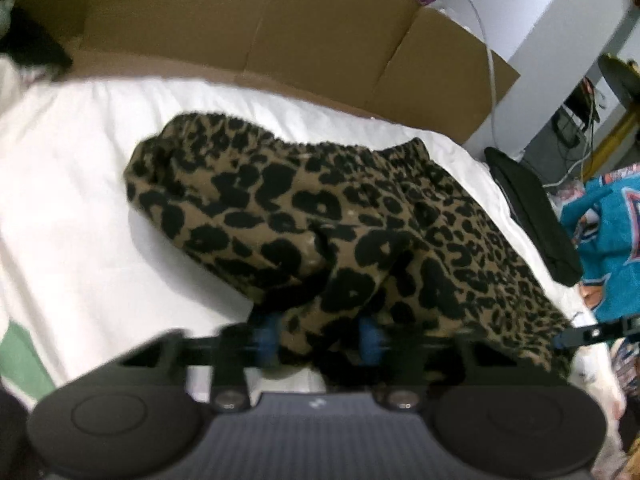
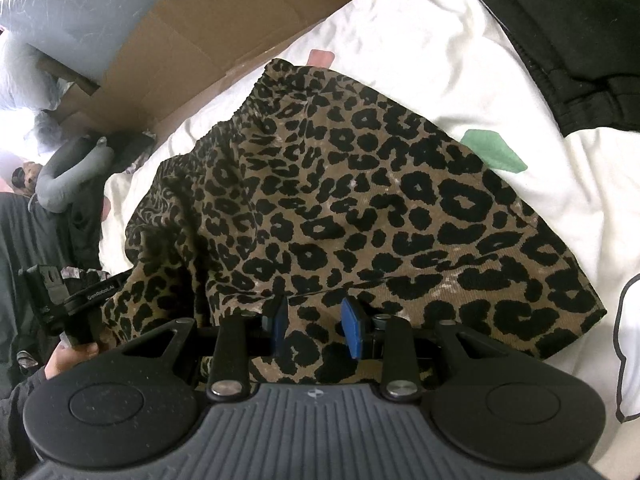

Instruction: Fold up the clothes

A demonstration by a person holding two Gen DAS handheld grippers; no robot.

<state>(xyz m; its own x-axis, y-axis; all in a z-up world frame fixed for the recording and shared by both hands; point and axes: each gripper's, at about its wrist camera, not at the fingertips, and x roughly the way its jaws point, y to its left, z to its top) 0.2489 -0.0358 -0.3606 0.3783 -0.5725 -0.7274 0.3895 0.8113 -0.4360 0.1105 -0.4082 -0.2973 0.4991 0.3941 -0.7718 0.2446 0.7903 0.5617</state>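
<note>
Leopard-print garment (image 2: pixel 340 208) spread on the white bedding (image 2: pixel 420 40), both grippers at its near edge.

The right gripper (image 2: pixel 316 330) has its blue-padded fingers (image 2: pixel 352 332) parted, with the near hem of the cloth lying between them. The left gripper (image 1: pixel 320 338) also has cloth bunched between its fingers; its view is blurred and I cannot tell if it grips. In the right view a hand (image 2: pixel 68 356) holds the left gripper low at the garment's left corner.
</note>
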